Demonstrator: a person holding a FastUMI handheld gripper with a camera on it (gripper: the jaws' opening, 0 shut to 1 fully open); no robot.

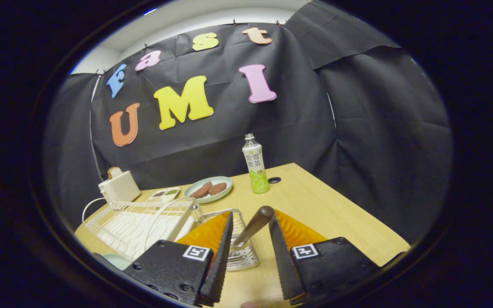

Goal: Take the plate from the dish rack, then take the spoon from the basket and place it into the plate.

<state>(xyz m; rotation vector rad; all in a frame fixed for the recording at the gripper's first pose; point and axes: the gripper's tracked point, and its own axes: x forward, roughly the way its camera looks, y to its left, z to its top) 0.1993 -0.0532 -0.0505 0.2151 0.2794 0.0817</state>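
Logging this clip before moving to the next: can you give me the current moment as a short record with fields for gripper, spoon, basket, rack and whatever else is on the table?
gripper: gripper open, fingers either side of the spoon handle, not pressing on it
spoon: spoon handle up and tilted, lower end in the basket
basket: wire basket, beside the rack
rack: white dish rack
plate: pale rim by the left finger, unclear
table: wooden table; bottle, dish of brown pieces, toaster beyond

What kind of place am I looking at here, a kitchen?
Probably a mock kitchen corner in a cloth-walled booth, not a real kitchen: a wooden table carries a white dish rack, a toaster and a plate of food. The gripper straddles a spoon handle.
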